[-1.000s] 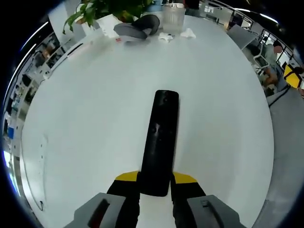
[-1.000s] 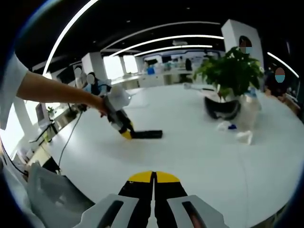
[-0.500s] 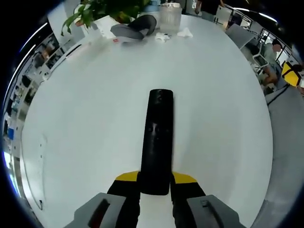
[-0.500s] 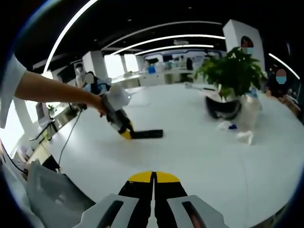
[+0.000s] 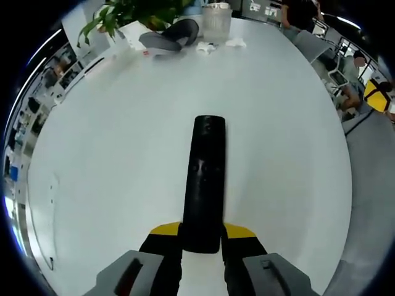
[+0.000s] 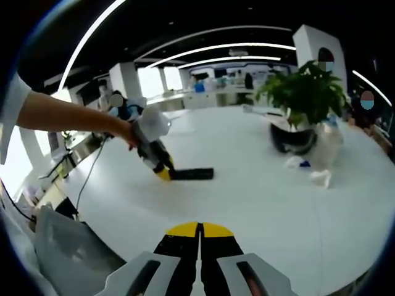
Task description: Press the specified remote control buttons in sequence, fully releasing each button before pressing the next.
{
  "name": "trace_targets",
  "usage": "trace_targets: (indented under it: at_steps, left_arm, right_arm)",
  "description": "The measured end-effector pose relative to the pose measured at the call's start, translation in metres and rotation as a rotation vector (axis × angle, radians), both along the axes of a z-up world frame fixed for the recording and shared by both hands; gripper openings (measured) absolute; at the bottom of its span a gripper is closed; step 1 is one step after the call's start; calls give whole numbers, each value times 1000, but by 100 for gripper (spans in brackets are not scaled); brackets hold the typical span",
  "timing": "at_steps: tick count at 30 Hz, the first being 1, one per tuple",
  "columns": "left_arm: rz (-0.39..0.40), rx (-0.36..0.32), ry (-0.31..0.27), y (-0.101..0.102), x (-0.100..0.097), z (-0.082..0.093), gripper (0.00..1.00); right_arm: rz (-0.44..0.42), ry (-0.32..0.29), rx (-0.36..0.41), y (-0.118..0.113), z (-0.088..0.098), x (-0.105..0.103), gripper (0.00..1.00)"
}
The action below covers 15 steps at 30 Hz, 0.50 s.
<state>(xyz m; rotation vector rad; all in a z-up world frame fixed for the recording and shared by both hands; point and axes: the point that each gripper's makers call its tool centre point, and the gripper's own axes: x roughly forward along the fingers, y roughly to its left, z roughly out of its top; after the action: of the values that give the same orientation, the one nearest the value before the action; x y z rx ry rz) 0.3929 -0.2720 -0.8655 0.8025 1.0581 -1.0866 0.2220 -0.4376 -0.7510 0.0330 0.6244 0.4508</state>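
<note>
- Little has moved since a second ago: the long black plastic remote control (image 5: 203, 185) has swung a touch straighter in the left gripper view, and the clutter at the far edge has slid toward 11 o'clock, which reads as the camera turning rather than things shifting.
- Left claw (image 5: 202, 237) is clenched on the near end of the remote, its yellow-tipped jaws pinching either side; the remote lies flat on the round white counter (image 5: 92, 154) and runs toward 12 o'clock, button face up.
- That grip looks meant to pin the remote so it won't skate when a button is pushed.
- From the right gripper view, the remote (image 6: 192, 174) lies at about 11 o'clock, well apart, with the left claw (image 6: 163, 171) and a person's bare forearm (image 6: 68, 117) reaching in from 9 o'clock.
- Right claw (image 6: 199, 237) hangs over the counter's near edge with jaws pressed together and nothing between them, a blunt tip suited to poking a button.
- No press has begun, by my reading; the right claw must travel across first.
- Leafy green potted plant (image 6: 305, 92) and a dark grey headset-like object (image 6: 290, 140) sit at 2 o'clock, clear of the work.
</note>
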Motion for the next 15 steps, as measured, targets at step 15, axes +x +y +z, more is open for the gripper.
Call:
trace_targets:
  at_steps: [15]
  left_arm:
    - [-31,31,8,-2,-13,0,23]
  right_arm:
    - [-16,12,10,-3,-1,0,0]
